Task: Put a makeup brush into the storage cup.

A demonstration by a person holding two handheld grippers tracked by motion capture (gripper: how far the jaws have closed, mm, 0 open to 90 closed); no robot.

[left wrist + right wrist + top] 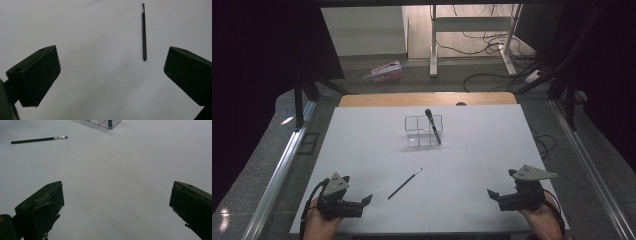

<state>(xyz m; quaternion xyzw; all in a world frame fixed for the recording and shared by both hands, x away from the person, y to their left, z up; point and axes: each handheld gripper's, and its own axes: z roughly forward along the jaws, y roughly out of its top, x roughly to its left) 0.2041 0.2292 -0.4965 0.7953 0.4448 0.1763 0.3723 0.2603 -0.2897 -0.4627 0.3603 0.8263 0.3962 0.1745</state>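
While the high view is taking in the whole white table point(492, 150), the left gripper view is showing the thin black brush with a silver ferrule point(144, 32) close up. The brush is lying flat between the grippers, nearer the left gripper point(362, 202), just right of it and farther out — the right gripper point(493, 195) is sitting well apart. Both are gaping wide, holding nothing. In the clear plastic organiser point(422, 131) at the far middle, a black microphone-like object point(432, 125) is leaning — hard to make out.

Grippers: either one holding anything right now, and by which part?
Nothing is held. The left gripper and right gripper both have jaws wide open over the bare table; the thin brush lies loose between them.
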